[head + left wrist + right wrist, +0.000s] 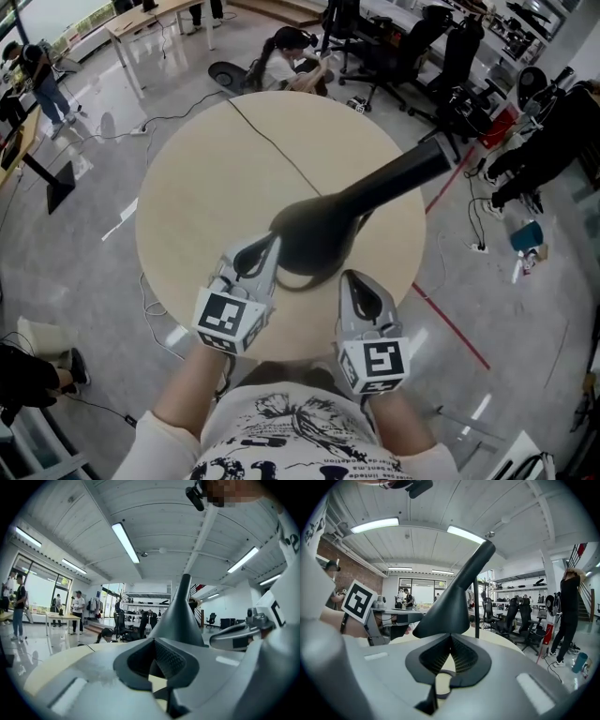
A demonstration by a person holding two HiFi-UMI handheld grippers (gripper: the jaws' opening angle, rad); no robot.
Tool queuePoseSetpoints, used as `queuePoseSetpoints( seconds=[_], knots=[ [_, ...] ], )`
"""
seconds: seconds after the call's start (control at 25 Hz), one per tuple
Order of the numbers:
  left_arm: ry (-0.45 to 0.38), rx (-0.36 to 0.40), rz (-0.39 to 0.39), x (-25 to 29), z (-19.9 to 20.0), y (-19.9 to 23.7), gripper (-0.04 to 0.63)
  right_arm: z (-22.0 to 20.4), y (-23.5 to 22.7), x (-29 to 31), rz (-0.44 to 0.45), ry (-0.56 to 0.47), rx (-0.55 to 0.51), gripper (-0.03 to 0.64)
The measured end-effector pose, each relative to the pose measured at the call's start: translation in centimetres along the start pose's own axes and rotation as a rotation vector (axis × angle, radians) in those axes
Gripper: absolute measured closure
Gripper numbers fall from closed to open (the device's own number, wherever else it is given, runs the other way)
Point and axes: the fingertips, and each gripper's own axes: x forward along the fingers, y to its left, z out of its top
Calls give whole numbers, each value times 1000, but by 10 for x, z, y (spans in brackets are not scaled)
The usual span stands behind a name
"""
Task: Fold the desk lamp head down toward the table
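A black desk lamp stands on the round wooden table (197, 187). Its cone-shaped head (314, 239) hangs over the near part of the table, and its arm (408, 173) runs up to the right. My left gripper (270, 246) sits just left of the head, shut and empty. My right gripper (349, 277) is below and right of the head, also shut on nothing. In the left gripper view the lamp head (182, 618) rises right beyond the jaws (157, 667). The right gripper view shows the head (447, 604) and a thin pole (476, 606) close ahead of my right gripper (440, 667).
A thin dark cable (272, 141) crosses the tabletop. Beyond the table a person (281, 61) crouches on the floor near several office chairs (403, 47). A red tape line (450, 323) marks the floor at the right. The table's near edge is at my body.
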Motion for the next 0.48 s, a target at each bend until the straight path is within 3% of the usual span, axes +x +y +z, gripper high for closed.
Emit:
queuePoseSetpoints(
  seconds=[0.08,0.48],
  knots=[
    [-14,19,29,-1,-3,0,601,-3,-3,-2,-4,0,6,607],
    [-25,-46,74,1,4,-3,592,3,-14,-13,15,-27,-4,607]
  ],
)
